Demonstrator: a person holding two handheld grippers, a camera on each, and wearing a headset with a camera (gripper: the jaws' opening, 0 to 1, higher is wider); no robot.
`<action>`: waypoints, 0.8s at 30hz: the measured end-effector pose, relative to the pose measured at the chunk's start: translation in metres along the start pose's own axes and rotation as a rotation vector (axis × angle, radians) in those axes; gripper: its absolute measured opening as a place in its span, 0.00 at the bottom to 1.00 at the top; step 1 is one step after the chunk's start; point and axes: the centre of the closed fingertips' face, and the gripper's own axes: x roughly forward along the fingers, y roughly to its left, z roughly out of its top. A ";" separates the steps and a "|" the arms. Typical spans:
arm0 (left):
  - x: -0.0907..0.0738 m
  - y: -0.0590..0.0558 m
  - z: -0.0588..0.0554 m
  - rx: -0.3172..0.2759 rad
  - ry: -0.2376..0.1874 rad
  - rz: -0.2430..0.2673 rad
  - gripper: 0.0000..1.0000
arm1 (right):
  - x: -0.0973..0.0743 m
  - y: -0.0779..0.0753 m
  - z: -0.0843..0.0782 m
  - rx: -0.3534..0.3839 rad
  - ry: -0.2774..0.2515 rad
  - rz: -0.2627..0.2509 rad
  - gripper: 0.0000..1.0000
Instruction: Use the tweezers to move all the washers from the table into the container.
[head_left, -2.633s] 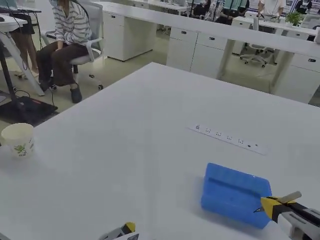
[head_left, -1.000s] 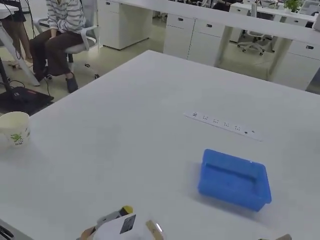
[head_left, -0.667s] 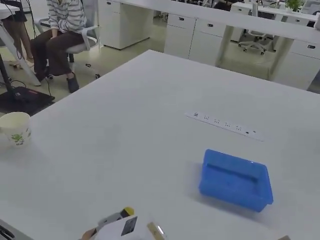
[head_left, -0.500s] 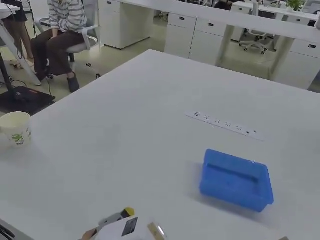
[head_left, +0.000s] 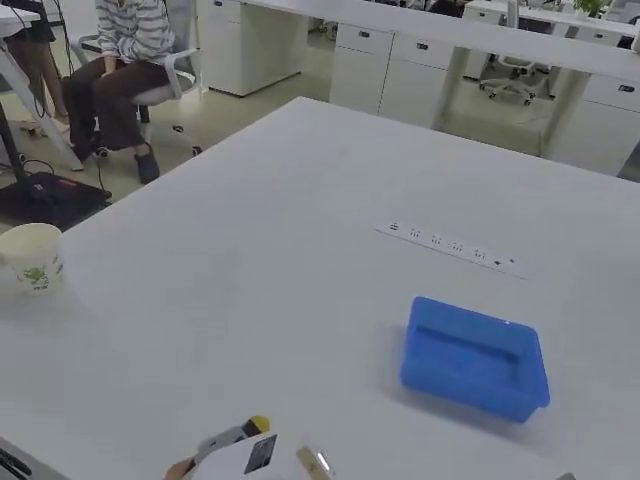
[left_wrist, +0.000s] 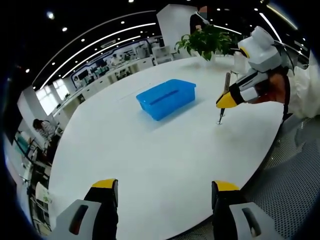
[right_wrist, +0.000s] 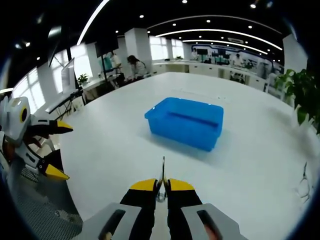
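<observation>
A blue container (head_left: 475, 358) stands open on the white table (head_left: 250, 260); it also appears in the left gripper view (left_wrist: 166, 97) and the right gripper view (right_wrist: 185, 121). My right gripper (right_wrist: 161, 186) is shut on thin metal tweezers (right_wrist: 163, 172) that point toward the container. In the left gripper view the right gripper (left_wrist: 227, 100) holds the tweezers (left_wrist: 223, 97) tip down on the table, right of the container. My left gripper (left_wrist: 162, 192) is open and holds nothing, well short of the container. It pokes in at the bottom of the head view (head_left: 288, 443).
A paper cup (head_left: 30, 257) stands at the table's left edge. A white power strip (head_left: 450, 247) lies beyond the container. A person sits on a chair (head_left: 125, 60) past the far left corner. A potted plant (left_wrist: 207, 40) stands behind the right gripper. Something small (right_wrist: 302, 182) lies far right, too small to identify.
The right gripper with the tweezers, once at the lower right of the head view beside the container, has left that view. The left gripper sits slightly higher at the bottom edge. The camera shifted.
</observation>
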 end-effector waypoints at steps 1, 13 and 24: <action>0.000 0.000 0.000 0.000 0.000 0.000 0.78 | 0.000 0.001 0.000 0.001 0.000 0.003 0.04; 0.000 0.001 0.000 0.001 0.004 0.003 0.77 | 0.001 0.003 0.005 0.003 -0.013 0.009 0.04; 0.001 0.001 -0.001 0.002 0.006 0.004 0.77 | 0.002 0.003 0.001 0.007 -0.008 0.015 0.04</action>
